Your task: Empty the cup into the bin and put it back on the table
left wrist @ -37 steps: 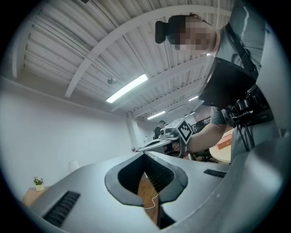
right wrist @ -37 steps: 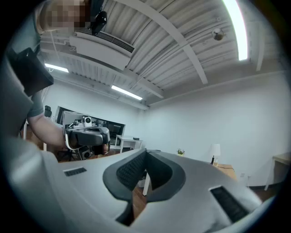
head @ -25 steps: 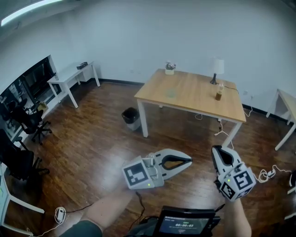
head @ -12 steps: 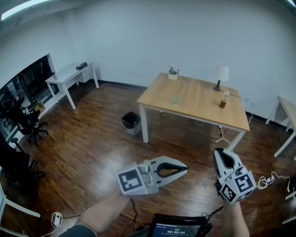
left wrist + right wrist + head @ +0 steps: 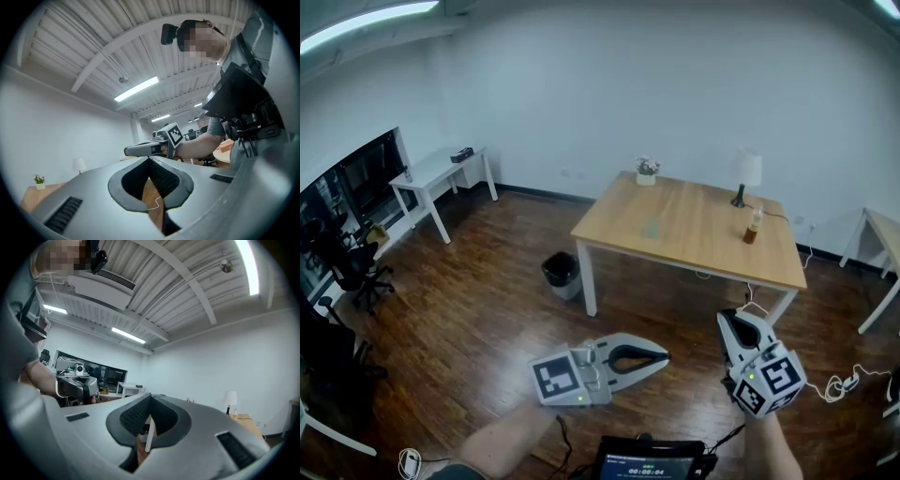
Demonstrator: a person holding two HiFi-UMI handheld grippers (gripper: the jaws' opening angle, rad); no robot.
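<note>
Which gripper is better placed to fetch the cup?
Left, narrowly: the cup and bin sit more in line with the left gripper than the right gripper. Both are shut, empty, far from the table.

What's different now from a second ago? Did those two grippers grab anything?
The left gripper and the right gripper both dropped slightly lower in the head view and drifted a little left. Neither took hold of anything: both stay shut and empty. The cup, the table and the bin stand as before.

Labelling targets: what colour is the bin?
Dark grey bin, best in the head view.
</note>
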